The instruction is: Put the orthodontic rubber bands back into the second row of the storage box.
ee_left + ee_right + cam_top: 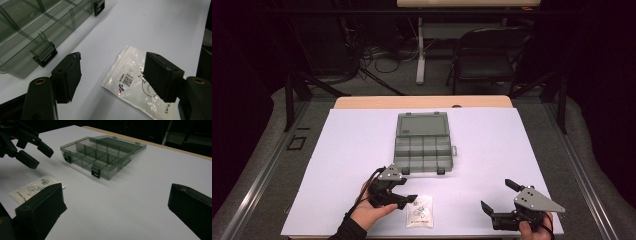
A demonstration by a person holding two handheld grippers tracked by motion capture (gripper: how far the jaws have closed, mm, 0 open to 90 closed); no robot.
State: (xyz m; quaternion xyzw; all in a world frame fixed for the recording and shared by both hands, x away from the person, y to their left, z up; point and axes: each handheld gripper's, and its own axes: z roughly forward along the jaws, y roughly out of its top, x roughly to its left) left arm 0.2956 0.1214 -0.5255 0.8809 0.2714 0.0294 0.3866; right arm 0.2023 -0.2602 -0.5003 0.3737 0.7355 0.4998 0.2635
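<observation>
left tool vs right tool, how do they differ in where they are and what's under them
The left tool hangs just over the small plastic bag, close to the compartment box. The right tool sits off to the side above bare white table, far from both. Both are open and hold nothing.

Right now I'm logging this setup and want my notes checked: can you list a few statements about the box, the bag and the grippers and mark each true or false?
1. The compartment box has its lid open. True.
2. The small plastic bag lies inside the box. False: it lies on the white table cover, nearer the person than the box.
3. The left gripper is open, near the bag. True.
4. The right gripper grips the box. False: it is open, holding nothing.
</observation>
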